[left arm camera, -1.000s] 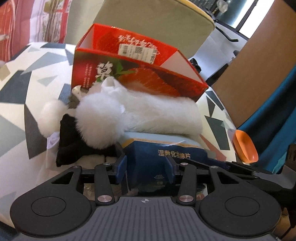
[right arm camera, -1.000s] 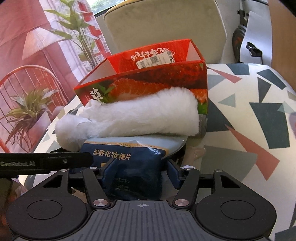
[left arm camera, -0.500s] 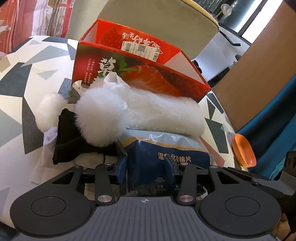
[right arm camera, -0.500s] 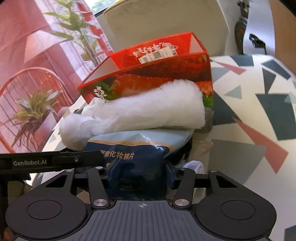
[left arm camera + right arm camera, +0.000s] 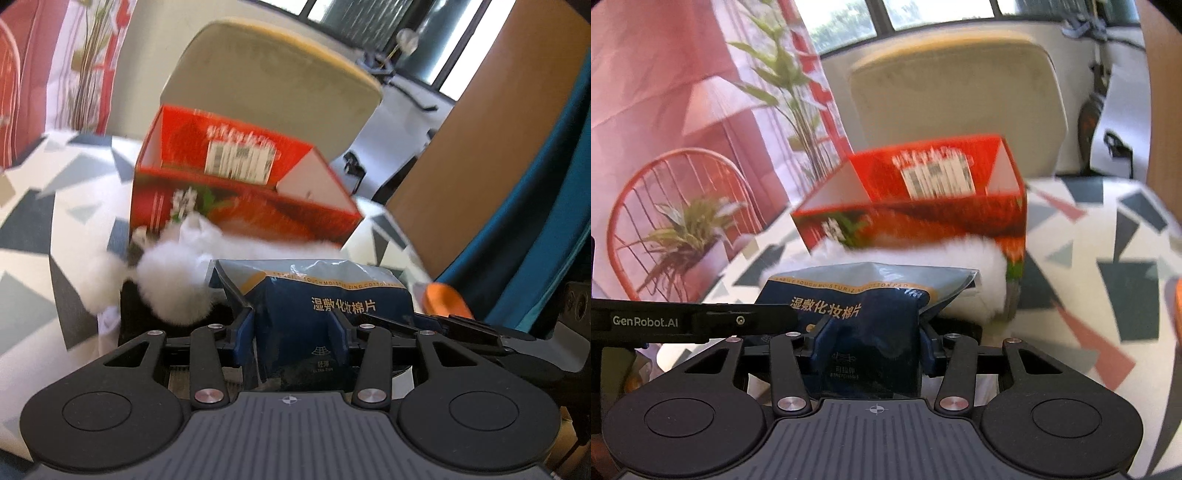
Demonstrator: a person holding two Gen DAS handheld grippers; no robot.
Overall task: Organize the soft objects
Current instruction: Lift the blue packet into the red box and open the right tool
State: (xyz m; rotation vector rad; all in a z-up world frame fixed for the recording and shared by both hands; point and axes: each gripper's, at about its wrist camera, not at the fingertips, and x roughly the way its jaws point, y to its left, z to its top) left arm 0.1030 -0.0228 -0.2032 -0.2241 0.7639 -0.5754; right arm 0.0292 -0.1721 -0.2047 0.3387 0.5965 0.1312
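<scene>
Both grippers, left gripper (image 5: 291, 325) and right gripper (image 5: 870, 334), clamp the blue cotton-pad pouch (image 5: 325, 302). Sharing it likely steadies the floppy pack, headed for the red box (image 5: 236, 192).

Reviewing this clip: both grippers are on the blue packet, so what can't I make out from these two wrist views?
- Red box: its floor is hidden by its front wall in both views; print and label are motion-blurred.
- Blue packet: its lower end sits behind the left gripper and right gripper.
- Black item: left view only, mostly covered by white fluffy item.
- Orange object: blurred, partly hidden.
</scene>
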